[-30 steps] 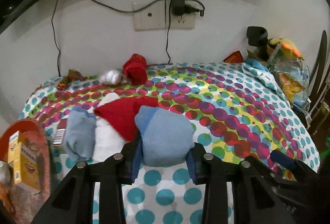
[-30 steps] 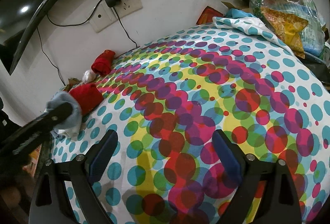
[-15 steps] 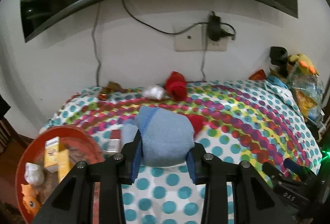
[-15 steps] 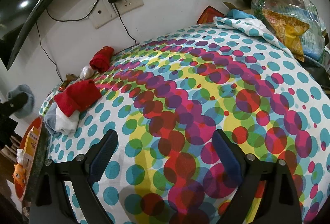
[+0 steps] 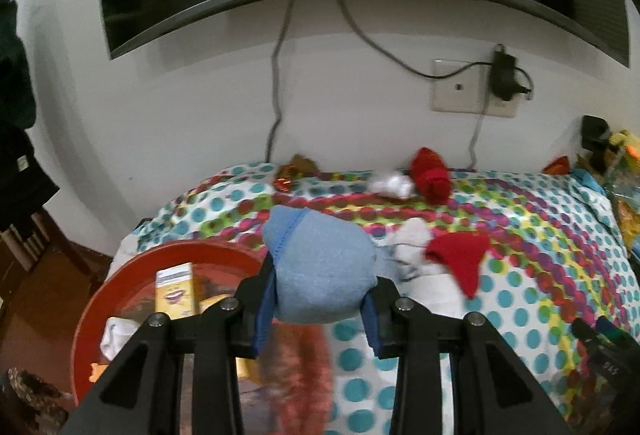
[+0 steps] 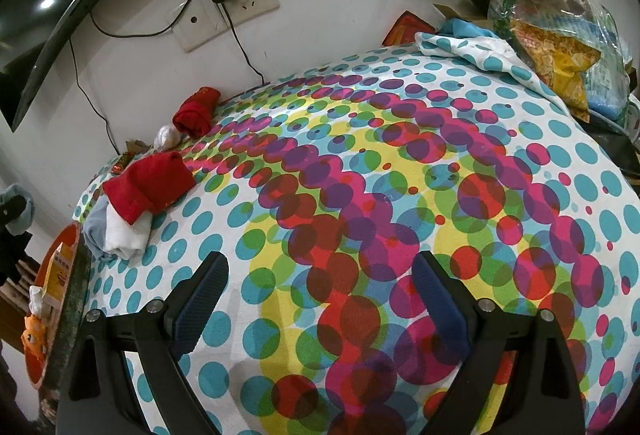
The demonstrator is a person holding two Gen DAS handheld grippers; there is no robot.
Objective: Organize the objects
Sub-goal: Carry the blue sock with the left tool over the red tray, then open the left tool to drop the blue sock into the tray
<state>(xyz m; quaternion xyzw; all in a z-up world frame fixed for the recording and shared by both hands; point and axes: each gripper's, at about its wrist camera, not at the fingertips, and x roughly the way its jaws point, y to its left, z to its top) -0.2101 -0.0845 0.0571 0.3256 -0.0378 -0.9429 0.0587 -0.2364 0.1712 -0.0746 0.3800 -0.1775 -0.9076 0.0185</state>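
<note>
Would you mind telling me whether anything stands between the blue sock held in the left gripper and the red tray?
Nothing visible blocks it. The left gripper holds the blue sock in the air right beside the red tray. A yellow box and a white item already lie inside it, leaving open floor.

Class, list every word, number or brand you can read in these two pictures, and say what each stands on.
No text reads with certainty.
Yellow box in the red tray: label print too blurred to read.
TV frame: small pale marking, too small to read.
Right hand-held gripper: white characters, upside down, unclear.
</note>
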